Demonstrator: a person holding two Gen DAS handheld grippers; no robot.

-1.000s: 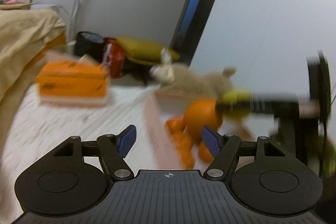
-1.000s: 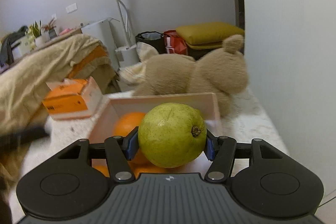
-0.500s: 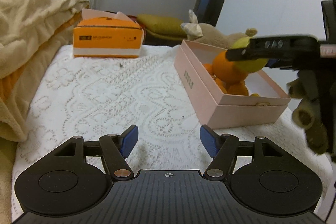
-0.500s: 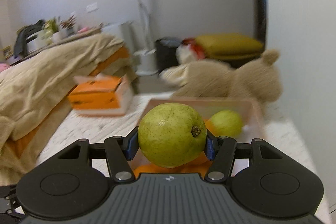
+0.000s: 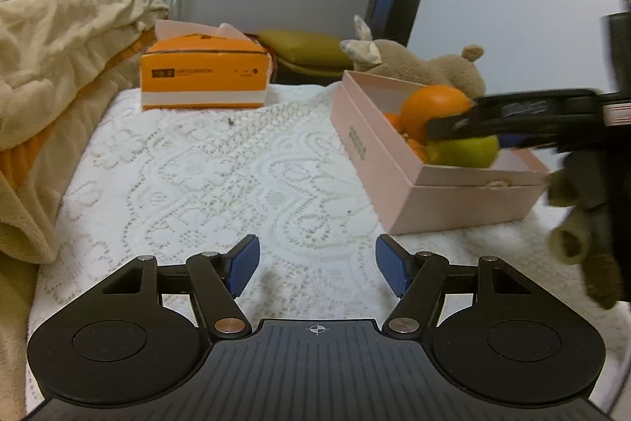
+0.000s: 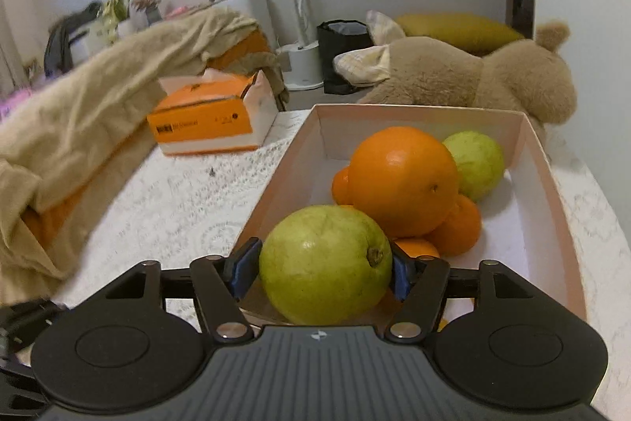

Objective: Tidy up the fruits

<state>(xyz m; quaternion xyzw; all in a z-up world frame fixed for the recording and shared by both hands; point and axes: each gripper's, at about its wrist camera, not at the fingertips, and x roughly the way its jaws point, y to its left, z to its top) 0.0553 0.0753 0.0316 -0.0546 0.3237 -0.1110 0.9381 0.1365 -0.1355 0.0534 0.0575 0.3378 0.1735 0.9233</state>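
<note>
**user1:** White lace cloth (image 5: 244, 160) with a floral weave covers the whole surface, plain pale walls behind. On it sits a shallow rectangular pink cardboard box (image 6: 552, 208) with matte walls and a white inside. Right hand-held gripper (image 6: 325, 269) is clamped on a round, smooth yellow-green guava-looking fruit (image 6: 323, 263), blue pads pressing both sides, held over the near end of the box. Can't tell if it's touching the box floor.

**user2:** What's already in the box?

**user1:** One big glossy dimpled orange (image 6: 402, 180) piled on several small tangerines (image 6: 457, 227), plus a second green fruit (image 6: 477, 160) just behind, near the far right wall.

**user2:** And the left one?

**user1:** Left hand-held gripper (image 5: 317, 265) is spread wide with nothing between the pads, hovering over bare lace, well apart from the box. Further back: an orange cardboard tissue box (image 5: 203, 77), a rumpled fleecy beige blanket (image 5: 59, 66), and a fuzzy tan plush toy (image 6: 473, 81) lying right behind the box.
</note>
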